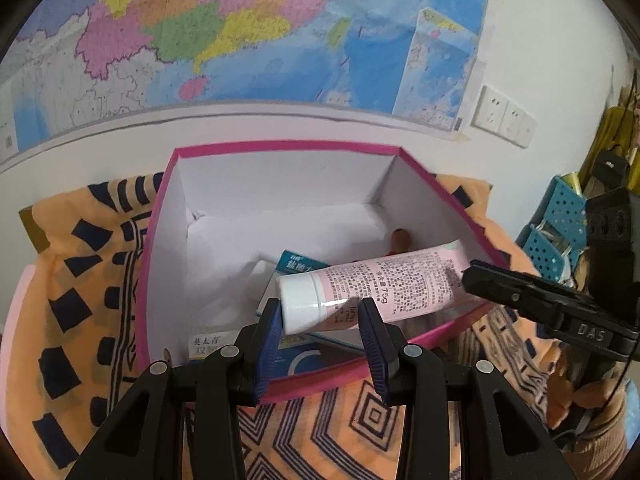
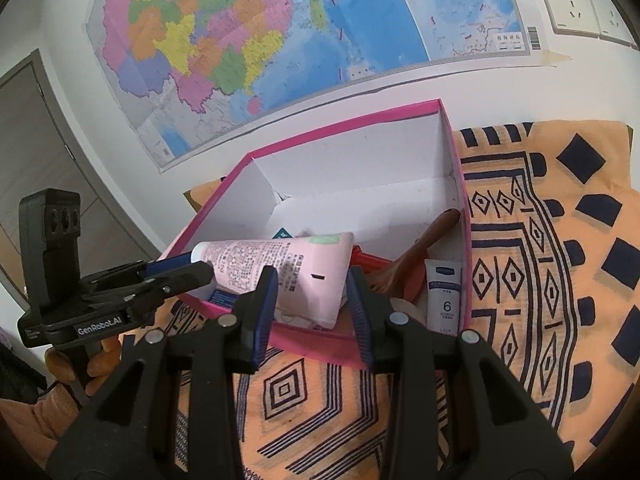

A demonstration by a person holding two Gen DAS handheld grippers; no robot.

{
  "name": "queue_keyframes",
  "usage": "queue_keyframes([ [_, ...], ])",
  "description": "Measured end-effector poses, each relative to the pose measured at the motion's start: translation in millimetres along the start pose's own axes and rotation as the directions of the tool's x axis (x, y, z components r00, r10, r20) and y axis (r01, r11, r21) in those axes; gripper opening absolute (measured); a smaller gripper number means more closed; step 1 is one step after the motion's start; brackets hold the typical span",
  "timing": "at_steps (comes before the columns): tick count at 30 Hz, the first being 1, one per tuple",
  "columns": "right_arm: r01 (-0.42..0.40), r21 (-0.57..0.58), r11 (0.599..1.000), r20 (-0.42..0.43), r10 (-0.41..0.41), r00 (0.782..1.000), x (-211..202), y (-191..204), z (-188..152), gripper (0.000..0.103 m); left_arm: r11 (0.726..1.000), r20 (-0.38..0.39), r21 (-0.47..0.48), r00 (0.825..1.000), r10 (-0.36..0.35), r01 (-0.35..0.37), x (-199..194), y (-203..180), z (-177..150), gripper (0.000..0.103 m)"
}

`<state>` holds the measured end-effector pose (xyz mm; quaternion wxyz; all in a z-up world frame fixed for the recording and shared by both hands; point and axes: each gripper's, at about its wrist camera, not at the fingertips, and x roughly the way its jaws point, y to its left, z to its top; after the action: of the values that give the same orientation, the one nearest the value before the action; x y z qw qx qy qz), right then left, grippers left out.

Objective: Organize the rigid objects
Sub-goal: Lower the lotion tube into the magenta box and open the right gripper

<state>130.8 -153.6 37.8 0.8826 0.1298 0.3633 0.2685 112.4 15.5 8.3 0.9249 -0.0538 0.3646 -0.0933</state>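
Observation:
A pink tube with a white cap hangs level over the near half of a pink box with white inner walls. In the left wrist view my left gripper is shut on the cap end, while my right gripper comes in from the right and pinches the flat tail. In the right wrist view my right gripper is shut on the tube's crimped tail, and my left gripper holds the cap at the left. The box's far half shows only bare white floor.
In the box lie a wooden spoon, a small white tube, a red item, a teal carton and a blue carton. An orange patterned cloth covers the table. A wall map hangs behind; a blue perforated basket stands right.

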Motion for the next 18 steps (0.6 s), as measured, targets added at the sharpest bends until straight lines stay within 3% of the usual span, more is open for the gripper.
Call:
queue_keyframes([
  [6, 0.062, -0.045, 0.997, 0.0, -0.062, 0.998, 4, 9, 0, 0.039, 0.999, -0.009, -0.005, 0.999, 0.047, -0.047, 10, 4, -4, 0.043],
  [8, 0.08, -0.044, 0.996, 0.005, -0.08, 0.997, 3, 9, -1, 0.041, 0.998, 0.004, -0.003, 0.998, 0.064, -0.064, 7, 4, -5, 0.057],
  [10, 0.075, -0.04, 0.996, 0.016, -0.075, 0.997, -1, 9, -2, 0.043, 0.997, 0.017, -0.002, 0.997, 0.082, -0.082, 2, 4, -8, 0.077],
  [12, 0.078, -0.047, 0.996, 0.029, -0.077, 0.997, -6, 12, -5, 0.046, 0.997, 0.039, -0.009, 0.996, 0.081, -0.081, -7, 5, -13, 0.084],
  [15, 0.101, -0.087, 0.991, 0.064, -0.095, 0.993, -16, 25, -14, 0.062, 0.995, 0.068, 0.004, 0.993, 0.099, -0.1, -20, 3, -21, 0.086],
  [18, 0.131, -0.141, 0.981, 0.099, -0.117, 0.988, -25, 41, -26, 0.069, 0.99, 0.095, 0.008, 0.986, 0.138, -0.139, -33, -1, -30, 0.1],
])
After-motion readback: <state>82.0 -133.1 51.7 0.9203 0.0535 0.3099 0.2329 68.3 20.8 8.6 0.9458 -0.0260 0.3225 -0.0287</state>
